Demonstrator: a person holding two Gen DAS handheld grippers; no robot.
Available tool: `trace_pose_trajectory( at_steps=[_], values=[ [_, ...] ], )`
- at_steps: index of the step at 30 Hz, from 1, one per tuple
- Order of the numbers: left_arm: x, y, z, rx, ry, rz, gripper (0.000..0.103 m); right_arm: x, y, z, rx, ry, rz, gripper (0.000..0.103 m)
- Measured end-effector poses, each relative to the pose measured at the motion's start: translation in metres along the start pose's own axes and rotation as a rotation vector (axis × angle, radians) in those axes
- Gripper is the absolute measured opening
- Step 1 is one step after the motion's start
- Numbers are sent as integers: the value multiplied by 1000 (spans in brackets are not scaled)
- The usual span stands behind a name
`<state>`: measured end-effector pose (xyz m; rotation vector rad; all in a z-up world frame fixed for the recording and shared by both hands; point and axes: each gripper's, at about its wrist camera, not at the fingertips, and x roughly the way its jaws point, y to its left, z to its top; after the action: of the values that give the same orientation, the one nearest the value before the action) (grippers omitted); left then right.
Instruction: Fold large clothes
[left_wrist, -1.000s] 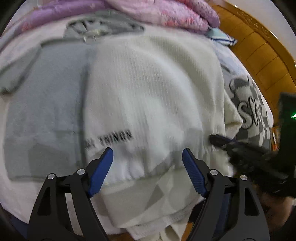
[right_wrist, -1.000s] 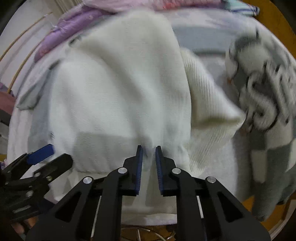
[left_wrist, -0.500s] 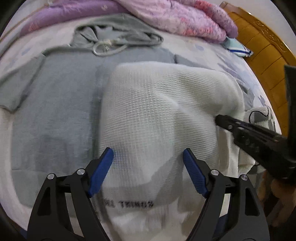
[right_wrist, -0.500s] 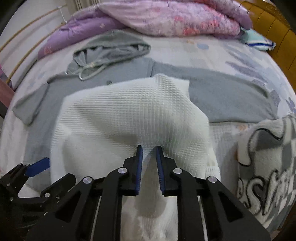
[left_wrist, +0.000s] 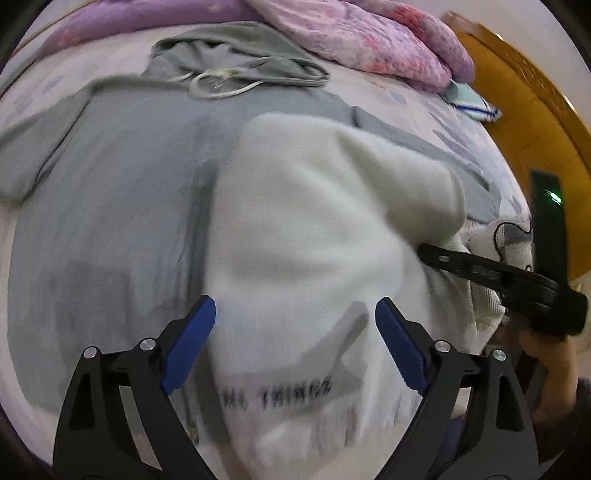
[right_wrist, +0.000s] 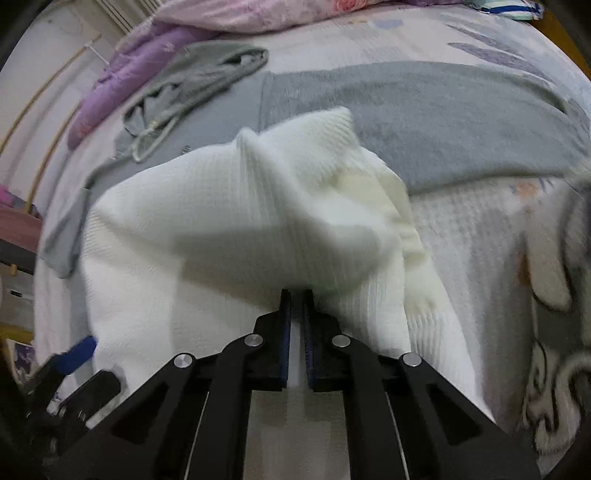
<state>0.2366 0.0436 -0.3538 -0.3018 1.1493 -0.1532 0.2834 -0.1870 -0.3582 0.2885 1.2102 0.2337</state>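
Observation:
A white waffle-knit sweater (left_wrist: 314, 221) lies bunched on top of a grey hoodie (left_wrist: 110, 184) spread flat on the bed. My left gripper (left_wrist: 295, 332) hovers over the sweater near its black printed lettering. Its jaws are opening, and the blue pads (left_wrist: 188, 347) stand wide apart and press nothing. My right gripper (right_wrist: 296, 295) is shut on a raised fold of the white sweater (right_wrist: 221, 221), which drapes away from its tips. The right gripper (left_wrist: 424, 251) also shows at the sweater's right edge, held by a hand (left_wrist: 546, 354). The left gripper's pad (right_wrist: 77, 354) shows at the bottom left.
A pink and purple quilt (left_wrist: 351, 33) is piled at the far side of the bed. A wooden bed frame (left_wrist: 517, 110) runs along the right. A grey-and-white checked fleece (right_wrist: 554, 369) lies right of the sweater. The hoodie's hood and drawstring (right_wrist: 177, 96) point away.
Both grippers drew back toward the near edge. The right one dragged the sweater fold with it, uncovering the grey hoodie. The left jaws spread a little wider.

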Motion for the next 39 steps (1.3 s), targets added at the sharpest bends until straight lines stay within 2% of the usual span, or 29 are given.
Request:
trace_pose_trajectory(
  at_steps=[1,3,5,8,10,12,14,19,25,30,33,38,39],
  values=[
    [-3,6,-8,-22,4,-17,88,-10,-1,-10,11,-17,13,11],
    [-8,15,-29,-58,23,-35,88,-27,-4,-36,53,-39,54,26],
    [-9,19,-52,-79,49,-57,88,-38,-8,-60,78,-55,73,33],
    [-10,16,-74,-91,68,-82,88,-52,-18,-100,150,-104,57,42],
    [-9,12,-86,-80,81,-74,88,-58,-24,-121,196,-128,80,42],
    [-6,11,-92,-78,102,-74,88,-62,-31,-139,256,-126,44,57],
    [-6,8,-99,-72,100,-67,88,-59,-38,-155,296,-119,60,58],
    [-4,8,-105,-93,118,-77,88,-37,-56,-174,425,-38,125,60],
    [-1,14,-112,-132,145,-106,88,-27,-74,-184,531,-53,261,68],
    [0,15,-111,-131,146,-95,88,-26,-76,-188,561,-11,289,68],
    [0,16,-111,-131,147,-95,88,-22,-77,-184,575,-25,317,68],
    [0,17,-111,-139,159,-104,88,-29,-68,-174,530,-26,375,65],
    [0,18,-111,-142,162,-105,88,-28,-64,-174,528,-19,364,65]
  ],
)
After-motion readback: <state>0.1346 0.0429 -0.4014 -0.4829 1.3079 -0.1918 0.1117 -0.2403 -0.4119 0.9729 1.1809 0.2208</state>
